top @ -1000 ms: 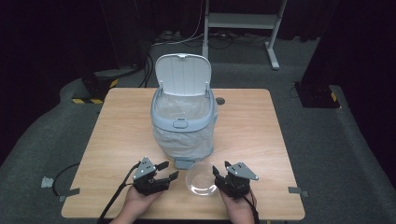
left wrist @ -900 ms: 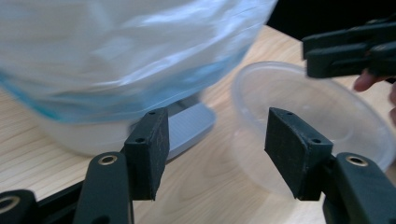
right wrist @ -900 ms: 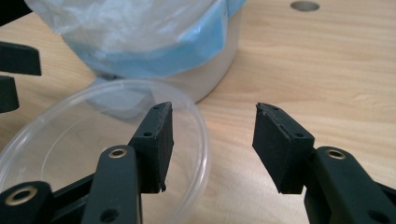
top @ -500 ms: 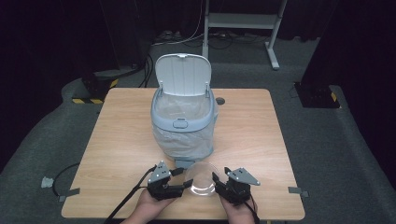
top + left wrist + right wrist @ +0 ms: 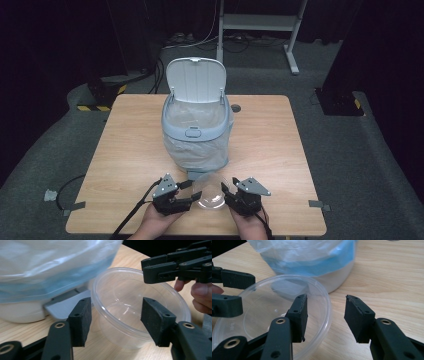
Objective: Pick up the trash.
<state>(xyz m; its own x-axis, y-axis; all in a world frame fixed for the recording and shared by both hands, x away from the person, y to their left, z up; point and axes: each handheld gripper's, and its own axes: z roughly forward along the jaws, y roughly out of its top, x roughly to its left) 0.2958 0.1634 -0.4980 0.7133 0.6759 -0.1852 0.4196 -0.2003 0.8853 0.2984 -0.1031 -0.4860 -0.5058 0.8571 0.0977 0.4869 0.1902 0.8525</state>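
Bowl: clear plastic bowl (image 5: 210,195) at table (image 5: 280,165) near edge, just before the bin (image 5: 196,131).
Bin: lid raised, liner fitted.
Left gripper (image 5: 186,192): at bowl's left rim, jaws closing.
Right gripper (image 5: 227,191): at bowl's right rim, jaws closing.

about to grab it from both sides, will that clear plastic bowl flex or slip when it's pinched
The clear plastic bowl looks thin-walled and empty, so probably light and apt to flex at its rim. Its glossy surface may slip between the pads. Low and wide, it seems unlikely to tip.

Clear bowl (image 5: 210,194); pale blue bin (image 5: 196,131); black claws.
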